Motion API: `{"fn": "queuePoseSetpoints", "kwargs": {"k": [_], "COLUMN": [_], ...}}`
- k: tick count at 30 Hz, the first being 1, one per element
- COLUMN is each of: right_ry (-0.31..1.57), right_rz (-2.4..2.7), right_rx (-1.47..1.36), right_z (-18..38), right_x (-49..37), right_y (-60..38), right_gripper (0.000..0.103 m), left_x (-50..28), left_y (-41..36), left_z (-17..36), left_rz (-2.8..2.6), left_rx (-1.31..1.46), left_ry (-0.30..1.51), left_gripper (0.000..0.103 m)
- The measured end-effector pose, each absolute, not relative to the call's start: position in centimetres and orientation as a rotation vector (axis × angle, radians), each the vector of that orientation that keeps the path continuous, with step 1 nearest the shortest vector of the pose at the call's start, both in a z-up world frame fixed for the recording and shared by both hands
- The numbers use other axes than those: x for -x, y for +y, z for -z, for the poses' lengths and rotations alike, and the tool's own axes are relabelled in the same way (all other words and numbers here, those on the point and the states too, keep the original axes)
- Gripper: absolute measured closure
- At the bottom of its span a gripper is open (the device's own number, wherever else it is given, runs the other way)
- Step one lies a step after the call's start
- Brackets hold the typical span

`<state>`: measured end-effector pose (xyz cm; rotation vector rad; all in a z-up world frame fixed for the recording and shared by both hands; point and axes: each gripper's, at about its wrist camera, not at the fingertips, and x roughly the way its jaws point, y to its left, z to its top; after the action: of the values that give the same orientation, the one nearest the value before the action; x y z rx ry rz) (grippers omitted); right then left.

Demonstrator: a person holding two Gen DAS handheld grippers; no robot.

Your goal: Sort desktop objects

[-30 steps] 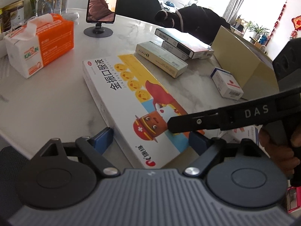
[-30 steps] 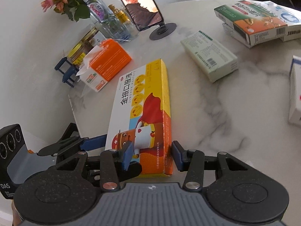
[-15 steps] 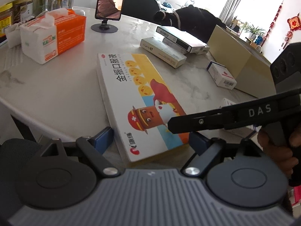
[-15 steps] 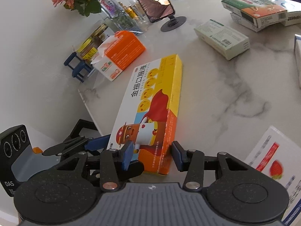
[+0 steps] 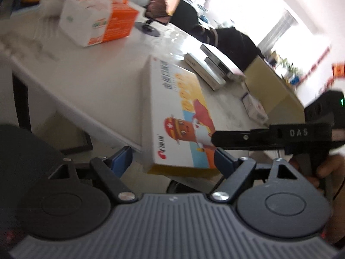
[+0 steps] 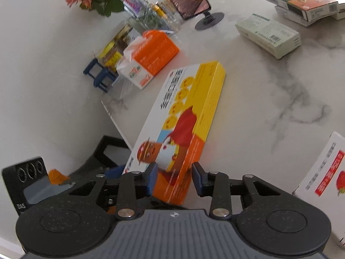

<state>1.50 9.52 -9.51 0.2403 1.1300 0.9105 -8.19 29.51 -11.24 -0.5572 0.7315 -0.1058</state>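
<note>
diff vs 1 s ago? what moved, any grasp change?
The big yellow medicine box has been dragged toward the near table edge and tilted up; its near end now overhangs the edge. The right tool straddles that end as before, jaws apart, no clear clamp. The left tool is open beside it, holding nothing. The tissue box, phone stand and other medicine boxes stayed put.

- Left wrist view smeared by motion: print on the orange-and-white tissue pack unreadable.
- Phone on its round black stand blurred, screen cut by the top edge.
- White strawberry-print box runs off the right edge.
- Near end of the long yellow cartoon medicine box hidden behind the right gripper's blue pads; contact unclear.
</note>
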Motion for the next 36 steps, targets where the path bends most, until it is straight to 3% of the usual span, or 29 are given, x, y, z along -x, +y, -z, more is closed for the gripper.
{"fn": "queuePoseSetpoints", "kwargs": {"k": [9,14,26,36], "right_ry": [1.13,1.131,1.132,1.135], "right_rz": [-0.91,-0.925,-0.935,-0.939], "right_rx": [-0.266,-0.263,-0.269,-0.29], "right_z": [9.7,10.0,10.0,9.6], "right_x": [-1.8,-1.9,-1.6,-1.9], "right_y": [9.8,9.5,9.5,9.8], "right_gripper": [0.069,0.069,0.069,0.069], "left_x": [7.6,8.1,8.4,9.0], "left_y": [30.1,30.1,29.9,29.0], "left_z": [12.8,12.1,11.5,9.5], "left_rz": [0.071,0.05,0.006,-0.022], "left_rx": [0.687,0.699,0.669,0.537], "left_ry": [0.738,0.735,0.717,0.634], "left_gripper": [0.027,0.046,0.048,0.061]}}
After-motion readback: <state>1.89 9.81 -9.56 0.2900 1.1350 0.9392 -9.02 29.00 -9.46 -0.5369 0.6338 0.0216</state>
